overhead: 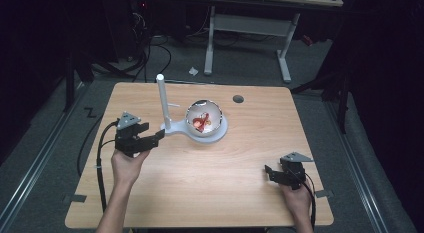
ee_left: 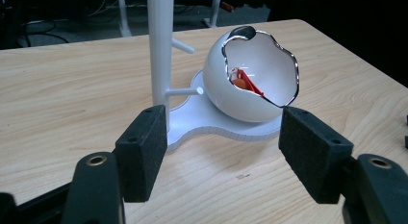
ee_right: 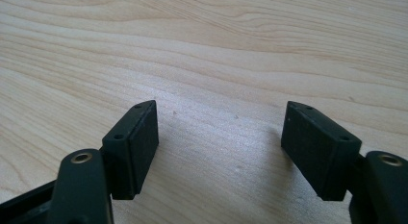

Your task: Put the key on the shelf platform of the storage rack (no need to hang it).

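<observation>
A white stand (overhead: pixel 210 135) sits at the table's middle back, with a tall white post (overhead: pixel 162 100) and short side pegs. On its round base rests a white egg-like bowl (overhead: pixel 204 116) with a jagged rim, and red and orange pieces (ee_left: pixel 244 81) lie inside it. My left gripper (overhead: pixel 159 137) is open just left of the stand's base, pointing at it; in the left gripper view (ee_left: pixel 223 154) the post (ee_left: pixel 160 46) and bowl (ee_left: pixel 250 80) stand right beyond the jaws. My right gripper (overhead: pixel 271 173) is open low over bare wood near the front right, with nothing between its fingers (ee_right: pixel 134 147).
The wooden table (overhead: pixel 200 188) has a dark round grommet hole (overhead: pixel 238 99) at the back right of the stand. Cables trail from both grippers toward the front edge. Beyond the table stand a white desk frame (overhead: pixel 247 28) and dark floor with cables.
</observation>
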A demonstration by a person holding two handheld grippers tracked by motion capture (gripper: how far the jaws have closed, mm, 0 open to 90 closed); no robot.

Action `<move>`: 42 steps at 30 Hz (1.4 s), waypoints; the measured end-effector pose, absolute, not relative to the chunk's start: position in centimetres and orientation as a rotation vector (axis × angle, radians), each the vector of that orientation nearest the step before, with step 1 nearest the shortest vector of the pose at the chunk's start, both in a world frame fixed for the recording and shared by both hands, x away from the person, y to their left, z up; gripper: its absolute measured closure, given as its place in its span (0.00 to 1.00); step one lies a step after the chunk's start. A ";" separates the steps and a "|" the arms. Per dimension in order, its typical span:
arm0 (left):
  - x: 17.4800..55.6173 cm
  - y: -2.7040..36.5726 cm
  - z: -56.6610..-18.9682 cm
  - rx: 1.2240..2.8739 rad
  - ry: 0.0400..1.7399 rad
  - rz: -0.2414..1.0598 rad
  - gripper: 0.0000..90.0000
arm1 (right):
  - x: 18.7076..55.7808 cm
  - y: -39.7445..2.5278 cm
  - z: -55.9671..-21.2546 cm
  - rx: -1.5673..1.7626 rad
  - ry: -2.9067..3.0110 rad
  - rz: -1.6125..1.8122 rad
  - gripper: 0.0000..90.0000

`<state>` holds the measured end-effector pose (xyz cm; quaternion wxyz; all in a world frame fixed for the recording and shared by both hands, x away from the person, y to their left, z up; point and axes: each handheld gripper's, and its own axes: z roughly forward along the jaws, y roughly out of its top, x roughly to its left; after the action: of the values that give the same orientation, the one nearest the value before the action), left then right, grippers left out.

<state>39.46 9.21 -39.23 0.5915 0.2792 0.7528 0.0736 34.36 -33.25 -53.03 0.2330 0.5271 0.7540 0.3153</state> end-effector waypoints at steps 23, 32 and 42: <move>37.9 10.3 -40.3 0.633 1.760 0.177 0.36 | 34.3 -33.2 -53.0 1.451 2.070 0.865 0.33; 37.3 10.5 -40.6 0.629 1.763 0.185 0.35 | 34.3 -33.2 -53.0 1.451 2.070 0.865 0.33; 36.7 10.9 -41.3 0.622 1.773 0.180 0.35 | 34.3 -33.2 -53.0 1.451 2.070 0.865 0.33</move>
<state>36.75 10.92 -41.31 0.5869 0.2669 0.7605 0.0774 34.32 -33.22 -53.03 0.2328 0.5281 0.7535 0.3149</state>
